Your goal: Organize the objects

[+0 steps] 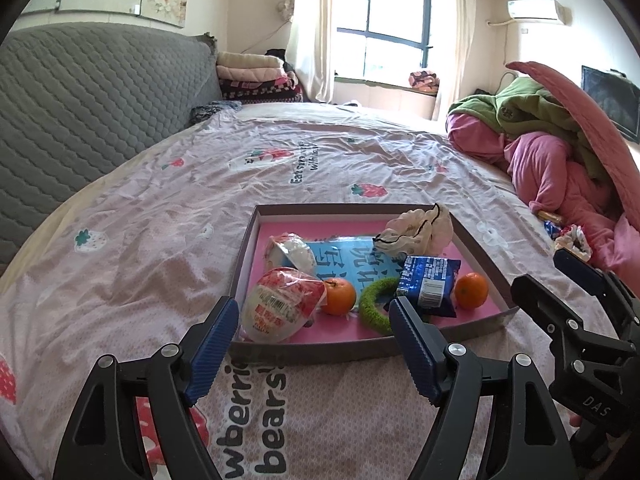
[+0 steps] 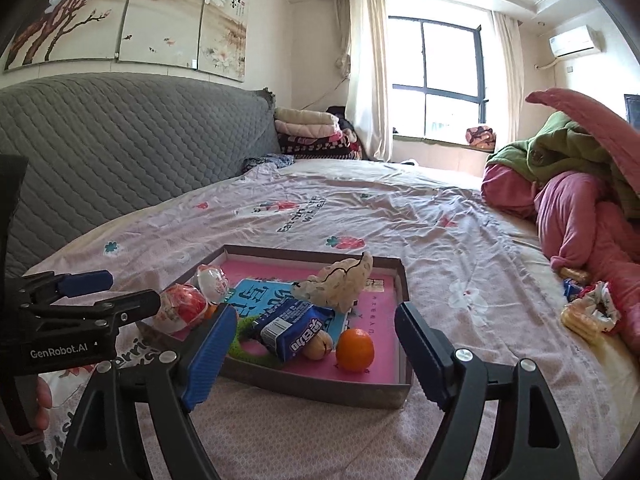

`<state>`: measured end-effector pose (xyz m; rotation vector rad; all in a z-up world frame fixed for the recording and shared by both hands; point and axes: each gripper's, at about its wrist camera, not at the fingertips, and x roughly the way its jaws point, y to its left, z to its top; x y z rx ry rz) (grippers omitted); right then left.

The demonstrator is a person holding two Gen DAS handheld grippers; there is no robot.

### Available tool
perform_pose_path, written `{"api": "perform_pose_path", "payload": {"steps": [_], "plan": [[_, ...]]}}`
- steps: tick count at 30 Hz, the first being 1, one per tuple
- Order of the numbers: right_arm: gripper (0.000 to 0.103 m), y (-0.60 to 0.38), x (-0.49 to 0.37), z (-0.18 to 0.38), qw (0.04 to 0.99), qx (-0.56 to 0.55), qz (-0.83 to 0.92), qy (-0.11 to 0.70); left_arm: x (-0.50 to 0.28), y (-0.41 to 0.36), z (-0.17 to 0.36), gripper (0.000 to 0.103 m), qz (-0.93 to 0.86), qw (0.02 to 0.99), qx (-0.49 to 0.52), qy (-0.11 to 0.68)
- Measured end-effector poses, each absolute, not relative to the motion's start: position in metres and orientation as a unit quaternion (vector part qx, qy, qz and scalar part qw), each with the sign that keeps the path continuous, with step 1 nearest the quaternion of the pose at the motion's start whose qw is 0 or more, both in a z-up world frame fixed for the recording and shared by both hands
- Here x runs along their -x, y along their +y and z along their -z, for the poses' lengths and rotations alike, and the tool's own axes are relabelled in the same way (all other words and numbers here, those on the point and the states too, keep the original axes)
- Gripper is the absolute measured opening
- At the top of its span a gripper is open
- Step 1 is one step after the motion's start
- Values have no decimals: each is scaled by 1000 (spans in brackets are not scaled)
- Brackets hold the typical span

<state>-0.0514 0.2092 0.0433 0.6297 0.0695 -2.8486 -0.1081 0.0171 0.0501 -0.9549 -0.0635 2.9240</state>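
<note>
on the bed sheet (image 1: 160, 208) the shallow tray (image 1: 320, 347) already holds oranges, snack packs and scrunchies. both claws, left gripper (image 1: 312, 328) and right gripper (image 2: 312, 344), hang released and empty before it. a few snacks (image 2: 580, 316) by the pink bedding (image 2: 580, 220) look left to gather.

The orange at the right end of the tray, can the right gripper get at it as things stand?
Probably yes. The right gripper is open and empty, and that orange lies uncovered on the pink floor of the tray, just past the low near wall. Only the blue snack packet lies close on its left.
</note>
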Motion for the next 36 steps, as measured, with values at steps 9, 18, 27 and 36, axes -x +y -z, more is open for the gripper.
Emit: {"api": "perform_pose_path", "payload": {"steps": [9, 18, 27, 36], "plan": [[81, 213, 39, -43, 101, -213, 972, 2, 96, 16, -51, 79, -950, 31, 311, -24], [81, 214, 21, -47, 98, -206, 974, -4, 82, 18, -53, 79, -951, 25, 308, -27], [81, 215, 9, -42, 88, -216, 972, -6, 70, 20, -47, 79, -948, 15, 318, -24], [81, 213, 5, -35, 77, -223, 972, 0, 66, 18, -39, 79, -943, 17, 331, -26]]}}
